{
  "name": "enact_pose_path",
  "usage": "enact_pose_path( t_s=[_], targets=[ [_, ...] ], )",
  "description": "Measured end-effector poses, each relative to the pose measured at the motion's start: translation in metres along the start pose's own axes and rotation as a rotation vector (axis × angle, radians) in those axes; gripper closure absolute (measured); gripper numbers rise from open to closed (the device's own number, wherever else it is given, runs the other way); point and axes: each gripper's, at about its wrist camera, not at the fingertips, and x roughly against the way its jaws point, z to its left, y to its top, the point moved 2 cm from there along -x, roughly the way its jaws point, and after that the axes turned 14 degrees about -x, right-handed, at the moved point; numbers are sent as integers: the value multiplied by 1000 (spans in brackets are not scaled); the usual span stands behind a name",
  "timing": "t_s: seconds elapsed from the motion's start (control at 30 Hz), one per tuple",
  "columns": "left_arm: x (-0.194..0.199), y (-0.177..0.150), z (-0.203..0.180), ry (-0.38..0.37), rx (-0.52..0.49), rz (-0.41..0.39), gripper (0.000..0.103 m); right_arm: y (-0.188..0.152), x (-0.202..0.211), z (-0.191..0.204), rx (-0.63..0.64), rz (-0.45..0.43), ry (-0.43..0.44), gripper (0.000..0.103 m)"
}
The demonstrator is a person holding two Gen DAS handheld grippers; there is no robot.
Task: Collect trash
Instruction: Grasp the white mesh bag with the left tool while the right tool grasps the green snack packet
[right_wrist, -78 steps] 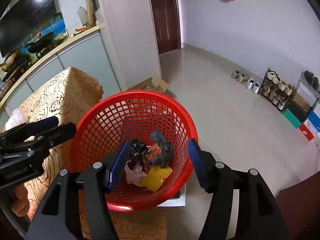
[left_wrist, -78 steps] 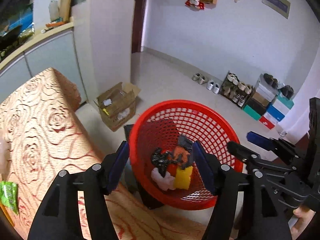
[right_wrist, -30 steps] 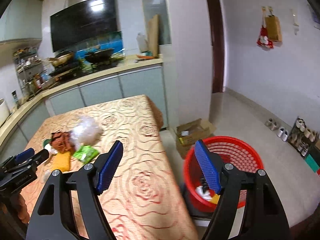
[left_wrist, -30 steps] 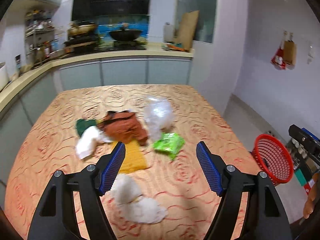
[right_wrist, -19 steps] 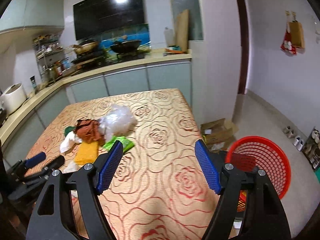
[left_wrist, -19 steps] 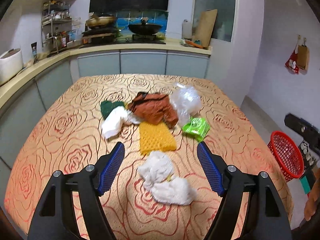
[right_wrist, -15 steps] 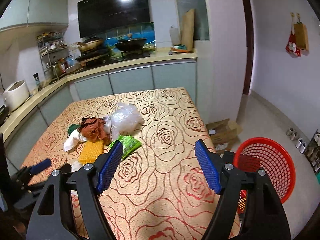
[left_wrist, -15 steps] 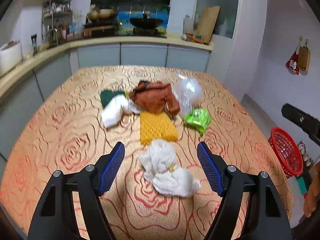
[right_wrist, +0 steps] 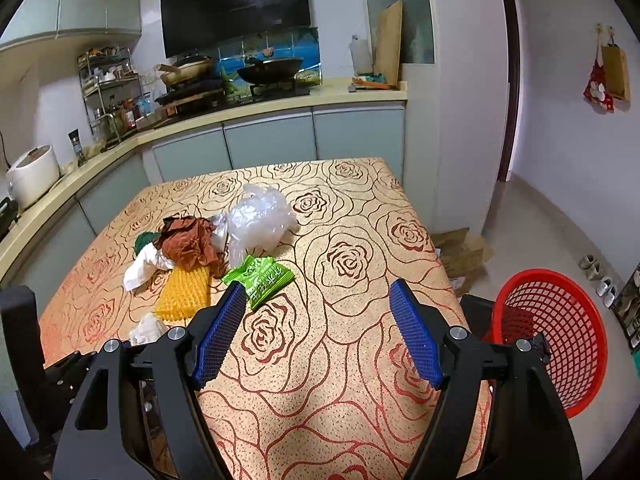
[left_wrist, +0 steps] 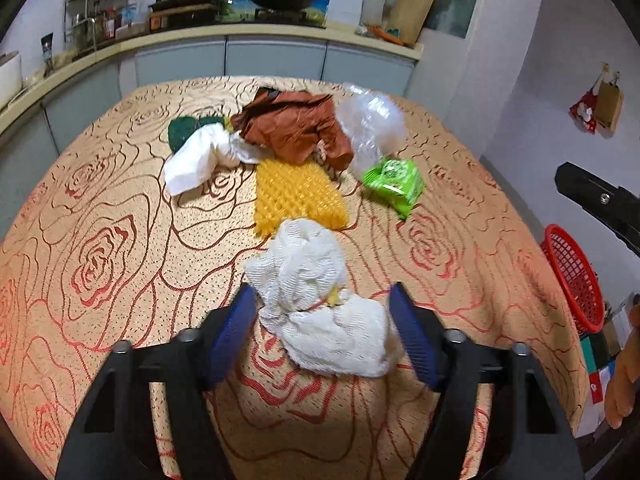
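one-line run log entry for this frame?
phase: grasp | left gripper: closing around crumpled white mesh cloth on table | right gripper: open, empty | red plastic basket: on floor

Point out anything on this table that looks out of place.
Loose litter is strewn over the tablecloth: white wad, yellow mesh pad, brown rag, clear bag, green packet. The red basket sits on the floor.

A home kitchen: a wok (right_wrist: 270,69) sits on the stove under a black range hood (right_wrist: 235,5), a rice cooker (right_wrist: 33,176) and a spice rack (right_wrist: 110,92) stand on the counter, grey-green cabinets (right_wrist: 268,142) run beneath, and shoes (right_wrist: 598,274) line the tiled hallway floor
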Motion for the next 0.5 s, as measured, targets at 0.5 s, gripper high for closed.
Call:
enact_pose_path(
  t_s=[0.5],
  targets=[
    [-4,9,21,52,-22,1,72,-9,-66,29,36,130,41,31]
  ],
)
